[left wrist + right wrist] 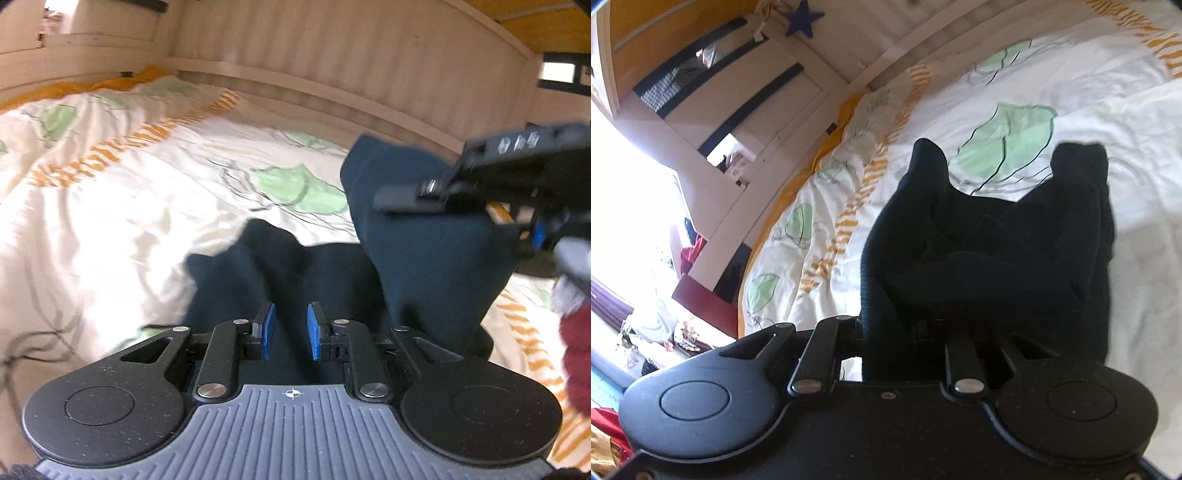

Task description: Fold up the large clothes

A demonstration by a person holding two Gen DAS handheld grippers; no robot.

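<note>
A dark navy garment [424,251] hangs bunched above the bed, held up by both grippers. In the left wrist view my left gripper [291,325] has its blue pads close together with a fold of the cloth pinched between them. At the right of that view, my right gripper [532,225] comes in from the side with a broad panel of the garment hanging from it. In the right wrist view the garment [997,240] drapes over my right gripper [908,332] and hides its fingertips; two rounded folds stick up at the far end.
A white duvet [147,221] with green leaves and orange stripes covers the bed. A pale wooden panel wall [332,55] runs along its far side. A dark red sleeve [576,354] shows at the right edge. Rails and a blue star [803,18] stand beyond the bed.
</note>
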